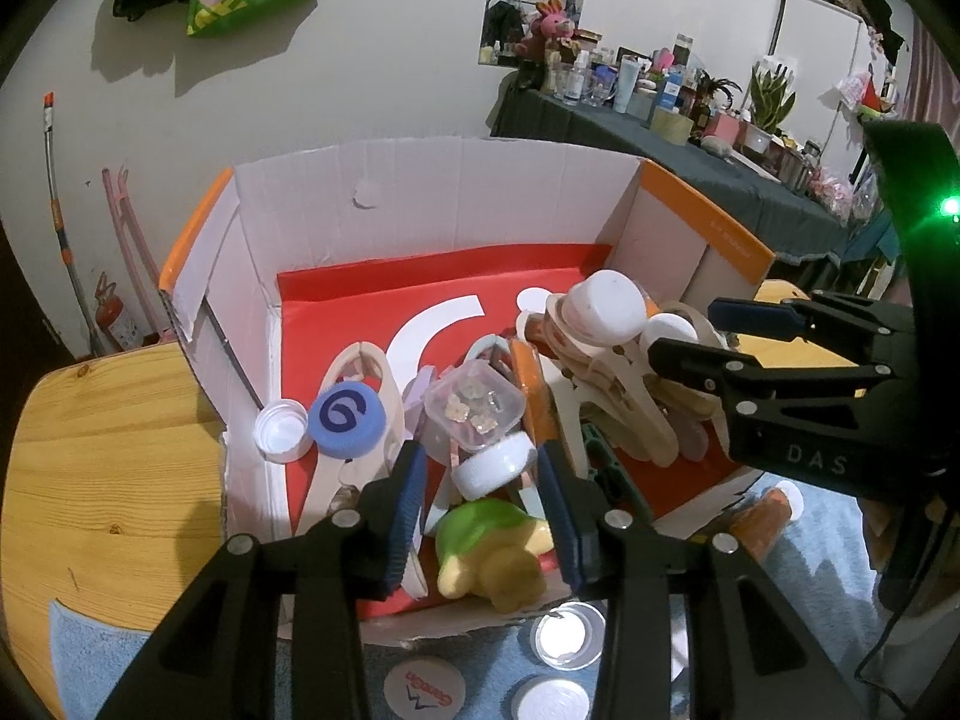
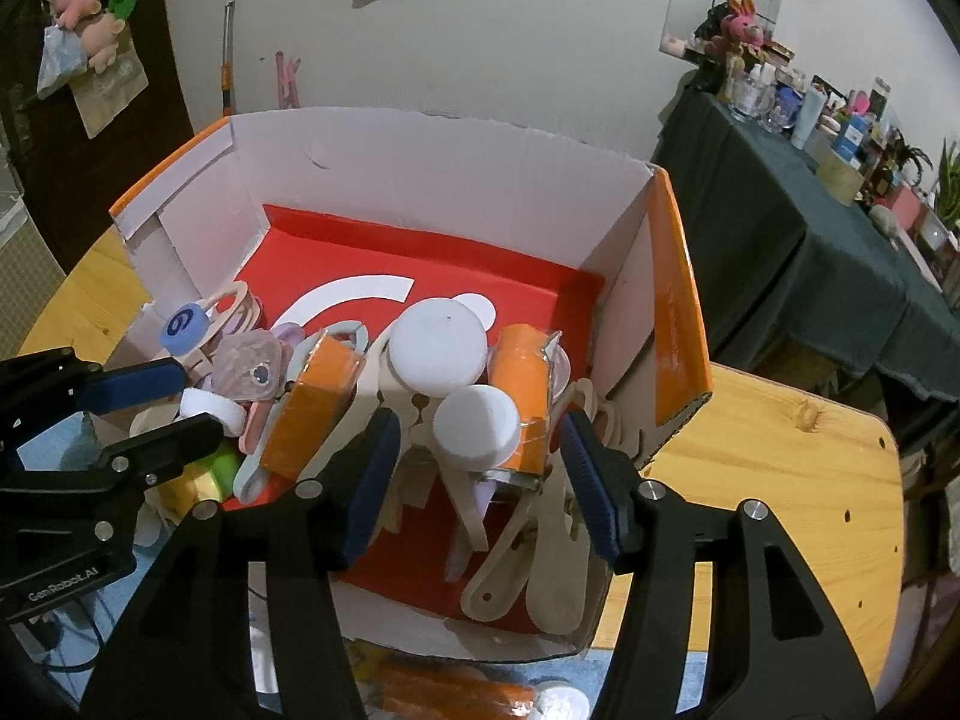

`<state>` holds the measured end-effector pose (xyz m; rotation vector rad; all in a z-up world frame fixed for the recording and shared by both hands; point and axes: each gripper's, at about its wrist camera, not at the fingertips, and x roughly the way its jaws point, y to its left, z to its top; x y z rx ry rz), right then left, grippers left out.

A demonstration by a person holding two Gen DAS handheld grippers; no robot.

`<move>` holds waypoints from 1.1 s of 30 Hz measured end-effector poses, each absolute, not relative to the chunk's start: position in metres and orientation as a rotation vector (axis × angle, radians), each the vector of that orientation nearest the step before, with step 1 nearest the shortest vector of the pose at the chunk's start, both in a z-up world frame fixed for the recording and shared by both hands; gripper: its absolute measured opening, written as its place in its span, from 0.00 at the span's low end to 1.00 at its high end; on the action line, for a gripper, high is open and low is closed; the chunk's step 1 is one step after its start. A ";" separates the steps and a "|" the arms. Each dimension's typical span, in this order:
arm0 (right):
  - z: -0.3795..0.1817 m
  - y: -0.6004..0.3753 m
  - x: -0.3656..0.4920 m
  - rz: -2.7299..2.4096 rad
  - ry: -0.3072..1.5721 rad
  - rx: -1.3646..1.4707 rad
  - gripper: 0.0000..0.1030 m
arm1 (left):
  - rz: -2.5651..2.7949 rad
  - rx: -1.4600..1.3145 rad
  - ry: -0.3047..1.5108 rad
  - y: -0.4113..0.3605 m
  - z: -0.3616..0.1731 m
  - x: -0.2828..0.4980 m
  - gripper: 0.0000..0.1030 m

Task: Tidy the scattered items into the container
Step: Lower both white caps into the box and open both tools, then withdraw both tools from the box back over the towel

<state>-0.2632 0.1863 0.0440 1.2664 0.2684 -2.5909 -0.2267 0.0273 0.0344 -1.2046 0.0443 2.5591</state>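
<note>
Nearest your left gripper point(image 1: 486, 516), on the blue mat point(image 1: 102, 654) outside the box point(image 1: 420, 192), lie three round lids: a clear one point(image 1: 567, 635), a printed one point(image 1: 425, 690) and a white one point(image 1: 551, 703). That gripper's jaws are spread and hold nothing; between them, just over the box's near wall, lies a green and yellow toy point(image 1: 489, 552). Beyond it, inside the box, a white cap point(image 1: 493, 464) rests against a clear case point(image 1: 474, 404). To their left a blue cap point(image 1: 346, 415) touches a small white cap point(image 1: 281, 429) near the left wall.

Your right gripper point(image 2: 480, 486) also stands open and empty, hovering over the box's near right part. Between its fingers you see pale wooden pegs point(image 2: 540, 546) lying on the red floor point(image 2: 420, 264), and just past them a small white lid point(image 2: 476, 429) below a larger white lid point(image 2: 438, 348). Orange rolls sit on either side of those lids, one on the left point(image 2: 318, 408) and one on the right point(image 2: 522, 396). An orange tube point(image 2: 456, 697) lies outside the box on the mat, below the near wall.

Farther back, the box's rear floor is bare red with a white arc. The box rests on a wooden table point(image 2: 780, 480). Behind it is a white wall, and off to the right a dark-clothed table point(image 1: 690, 156) crowded with bottles.
</note>
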 end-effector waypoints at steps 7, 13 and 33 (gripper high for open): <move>0.052 0.185 -0.258 -2.602 0.252 1.229 0.66 | 2.565 -1.180 0.053 0.029 0.041 -0.221 0.47; 0.058 0.186 -0.251 -2.610 0.244 1.214 0.66 | 2.570 -1.161 0.054 0.029 0.048 -0.216 0.47; 0.082 0.195 -0.174 -2.613 0.289 1.144 0.66 | 2.617 -1.052 0.112 0.005 0.081 -0.139 0.59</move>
